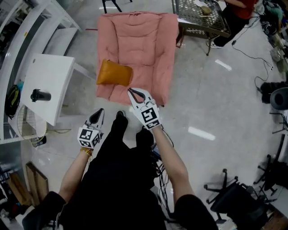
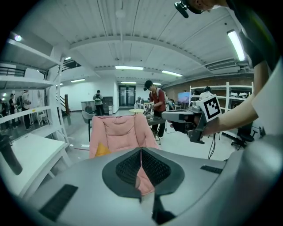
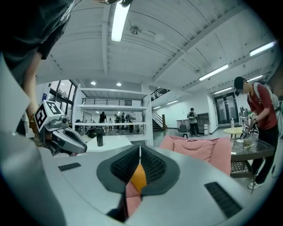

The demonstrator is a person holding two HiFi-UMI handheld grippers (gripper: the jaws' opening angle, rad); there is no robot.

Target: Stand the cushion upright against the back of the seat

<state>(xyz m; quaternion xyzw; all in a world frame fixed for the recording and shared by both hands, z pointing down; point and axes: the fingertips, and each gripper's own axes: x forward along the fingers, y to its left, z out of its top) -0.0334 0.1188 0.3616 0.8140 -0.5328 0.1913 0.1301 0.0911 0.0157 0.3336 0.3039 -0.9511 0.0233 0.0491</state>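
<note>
Steep downward look at a pink padded seat (image 1: pixel 139 45) on a glossy pale floor (image 1: pixel 211 112). Holds one thing: an orange cushion (image 1: pixel 114 73), lying flat on the sitting part near its left front corner, beside the left arm, well apart from the backrest and not yet stood upright.

Below the seat, two forearms reaching forward, each ending in a hand-held gripper with a marker cube. Right gripper (image 1: pixel 129 90) over the seat's front edge, tips just beside the cushion's lower right corner; touching the fabric or not, cannot tell. Left gripper (image 1: pixel 101 110) lower in the picture, over the floor, short of the seat's front left corner.

From each gripper's own camera: dark ribbed fingers (image 2: pixel 152 165) pressed together into a single seam, gripping nothing, on both sides alike. Past the left pair, the pink seat with the cushion as a small orange wedge at its left. Past the right pair, orange and pink showing through the notch under the closed tips.

To the left, a white surface (image 1: pixel 47 85) carrying a black cylinder (image 1: pixel 40 95). Beyond the seat, a metal mesh table (image 1: pixel 198 18) with a few small items on top, too small to name, and a person (image 1: pixel 238 13) in a red top beside it. At lower right, a black office chair (image 1: pixel 234 202).
</note>
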